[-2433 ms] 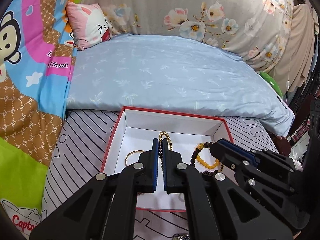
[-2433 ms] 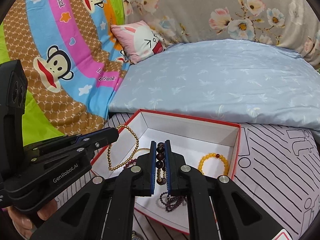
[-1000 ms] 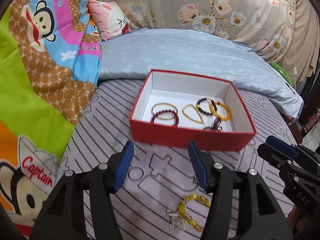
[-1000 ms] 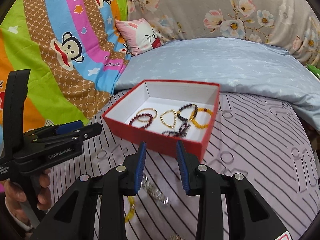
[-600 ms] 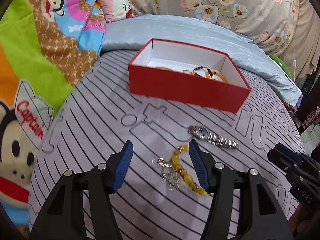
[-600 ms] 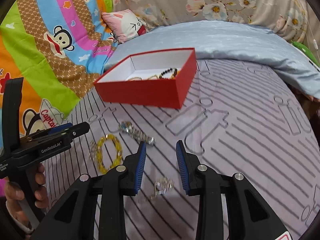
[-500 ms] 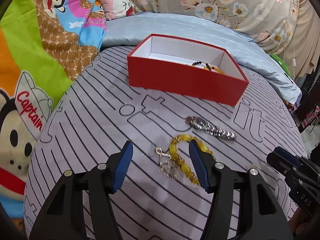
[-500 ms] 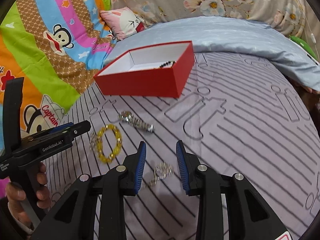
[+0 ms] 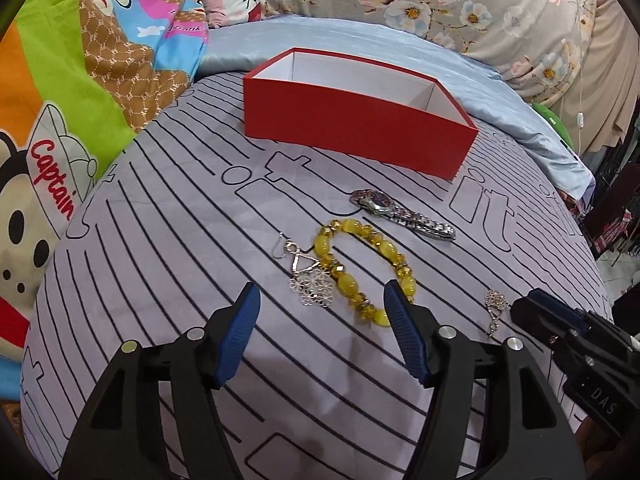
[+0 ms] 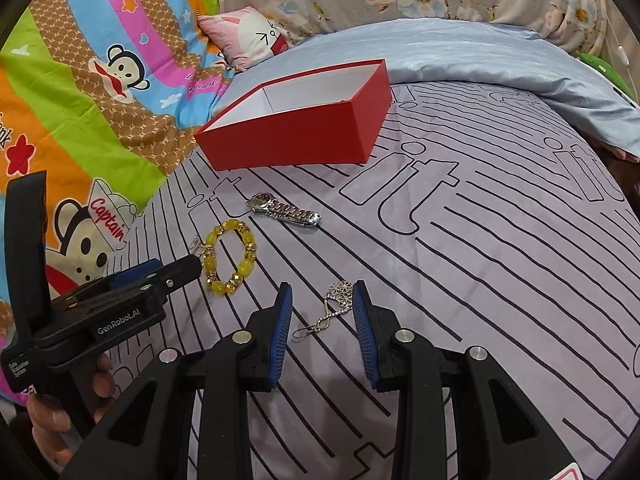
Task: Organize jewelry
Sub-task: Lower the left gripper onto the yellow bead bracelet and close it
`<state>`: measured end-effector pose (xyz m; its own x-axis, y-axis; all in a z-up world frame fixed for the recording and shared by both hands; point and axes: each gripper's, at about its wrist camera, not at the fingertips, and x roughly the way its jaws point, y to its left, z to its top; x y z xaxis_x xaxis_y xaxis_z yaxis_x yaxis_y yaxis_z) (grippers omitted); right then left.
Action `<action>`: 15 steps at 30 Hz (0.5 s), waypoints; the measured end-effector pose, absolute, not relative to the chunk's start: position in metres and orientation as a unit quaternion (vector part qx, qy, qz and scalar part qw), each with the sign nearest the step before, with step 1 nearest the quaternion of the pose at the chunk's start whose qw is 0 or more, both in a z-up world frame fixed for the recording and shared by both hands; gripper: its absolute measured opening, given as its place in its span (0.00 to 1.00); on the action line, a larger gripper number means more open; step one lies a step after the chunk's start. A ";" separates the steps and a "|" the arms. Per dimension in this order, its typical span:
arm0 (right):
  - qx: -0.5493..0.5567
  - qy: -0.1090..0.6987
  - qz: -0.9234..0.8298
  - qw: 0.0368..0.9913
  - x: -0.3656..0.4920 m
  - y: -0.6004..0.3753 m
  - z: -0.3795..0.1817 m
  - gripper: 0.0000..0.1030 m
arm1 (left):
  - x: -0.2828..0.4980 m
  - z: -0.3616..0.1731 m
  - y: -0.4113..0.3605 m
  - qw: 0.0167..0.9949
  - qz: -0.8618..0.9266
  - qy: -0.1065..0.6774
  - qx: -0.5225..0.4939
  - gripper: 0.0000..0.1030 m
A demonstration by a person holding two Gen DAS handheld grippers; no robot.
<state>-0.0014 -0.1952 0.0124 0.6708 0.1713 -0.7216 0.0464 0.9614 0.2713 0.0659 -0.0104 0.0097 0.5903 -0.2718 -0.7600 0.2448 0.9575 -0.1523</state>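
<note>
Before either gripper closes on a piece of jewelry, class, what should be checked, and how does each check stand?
1. Right gripper open: ok.
2. Silver earring between its fingers: ok.
3. Left gripper open: ok.
4. Yellow bracelet centered for the left gripper: not ok, it overlaps a second earring.
5. Red box open on top: ok.
6. Space left inside the box: cannot tell.
</note>
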 end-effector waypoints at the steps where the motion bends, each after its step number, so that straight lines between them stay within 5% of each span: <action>1: 0.135 0.404 0.034 0.904 -0.001 -0.195 0.013 0.30 | 0.066 0.010 -0.013 0.891 -0.146 0.429 -0.013 0.60; 11: 0.145 0.398 0.035 0.905 0.002 -0.201 0.015 0.30 | 0.104 0.010 -0.018 0.894 -0.132 0.428 0.002 0.54; 15: 0.148 0.399 0.036 0.904 0.005 -0.202 0.014 0.30 | 0.114 -0.002 -0.022 0.883 -0.144 0.445 0.018 0.38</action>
<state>0.0047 -0.2017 0.0140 0.6783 0.1833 -0.7115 0.0530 0.9537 0.2962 0.1143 -0.0223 -0.0015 0.5617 -0.2383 -0.7922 0.2704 0.9579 -0.0964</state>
